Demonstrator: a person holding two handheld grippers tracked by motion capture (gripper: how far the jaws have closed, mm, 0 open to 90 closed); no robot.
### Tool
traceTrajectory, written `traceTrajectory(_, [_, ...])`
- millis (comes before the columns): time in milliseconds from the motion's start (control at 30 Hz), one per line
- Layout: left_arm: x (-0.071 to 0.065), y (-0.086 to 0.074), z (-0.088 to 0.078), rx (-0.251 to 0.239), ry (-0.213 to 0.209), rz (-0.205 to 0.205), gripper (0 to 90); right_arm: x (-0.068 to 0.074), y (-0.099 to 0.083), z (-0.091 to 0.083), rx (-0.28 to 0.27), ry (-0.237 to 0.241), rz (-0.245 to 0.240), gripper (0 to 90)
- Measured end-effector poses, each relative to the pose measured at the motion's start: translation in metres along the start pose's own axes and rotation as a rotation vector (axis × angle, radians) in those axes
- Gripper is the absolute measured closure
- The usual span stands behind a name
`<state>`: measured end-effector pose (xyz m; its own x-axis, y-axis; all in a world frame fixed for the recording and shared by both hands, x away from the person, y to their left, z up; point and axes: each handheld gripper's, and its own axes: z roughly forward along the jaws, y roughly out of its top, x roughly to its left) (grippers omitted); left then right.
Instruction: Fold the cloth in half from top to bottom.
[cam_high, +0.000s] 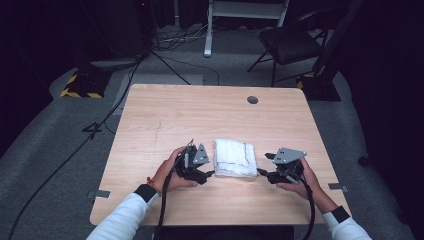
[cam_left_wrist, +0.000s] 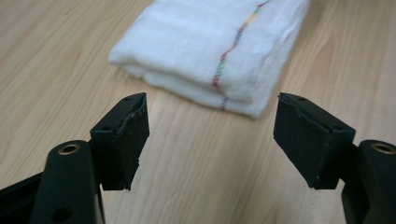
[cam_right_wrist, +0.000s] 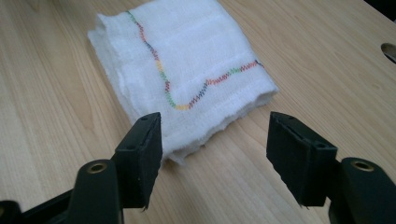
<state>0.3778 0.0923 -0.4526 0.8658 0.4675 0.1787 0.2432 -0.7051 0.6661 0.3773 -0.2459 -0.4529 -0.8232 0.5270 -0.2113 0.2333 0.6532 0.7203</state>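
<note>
Both grippers flank the folded white cloth (cam_high: 235, 158) on the table (cam_high: 165, 115): left gripper (cam_high: 210, 173) just off its near-left corner, right gripper (cam_high: 261, 172) just off its near-right, about equally close. Each stands with jaws apart and nothing between them, tips aimed inward at the cloth's near edge.

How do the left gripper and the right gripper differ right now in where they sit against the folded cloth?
The left gripper sits at the left side of the folded cloth; the right gripper sits at its right side. In the left gripper view the cloth lies clear ahead of the jaws; in the right gripper view one cloth corner reaches beside a jaw. Shared: both stand open, holding nothing, pointing inward at the cloth on the table.
</note>
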Motion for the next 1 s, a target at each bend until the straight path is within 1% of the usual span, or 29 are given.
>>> traceTrajectory(100, [0.002,-0.006,-0.003,0.019,0.022,-0.003,25.4,-0.001,-0.002,-0.003,0.008,-0.014,-0.005,34.2])
traceTrajectory(167, [0.002,-0.009,-0.004,0.034,0.036,0.007,23.3,-0.002,-0.004,-0.004,0.010,-0.018,0.003,34.0])
traceTrajectory(200, [0.002,-0.011,-0.005,0.038,0.041,0.001,23.1,-0.003,-0.005,-0.005,0.007,-0.017,0.008,33.2])
traceTrajectory(367, [0.001,-0.017,-0.012,0.045,0.059,0.010,21.7,-0.006,-0.010,-0.010,0.011,-0.031,0.021,32.0])
traceTrajectory(500, [0.000,-0.022,-0.017,0.046,0.068,0.016,21.7,-0.008,-0.013,-0.014,0.014,-0.055,0.020,32.0])
traceTrajectory(600, [-0.002,-0.026,-0.020,0.055,0.089,0.020,21.4,-0.009,-0.016,-0.017,0.013,-0.065,0.033,32.0])
traceTrajectory(733, [-0.002,-0.033,-0.023,0.073,0.102,0.015,21.0,-0.012,-0.021,-0.021,0.019,-0.080,0.044,31.8])
traceTrajectory(800, [-0.002,-0.038,-0.024,0.089,0.114,0.003,19.0,-0.012,-0.024,-0.023,0.019,-0.086,0.056,31.7])
traceTrajectory(867, [-0.001,-0.042,-0.025,0.083,0.119,-0.007,18.8,-0.013,-0.027,-0.025,0.016,-0.094,0.057,31.7])
traceTrajectory(1000, [0.001,-0.051,-0.031,0.077,0.136,-0.026,18.7,-0.013,-0.034,-0.026,0.031,-0.102,0.060,31.7])
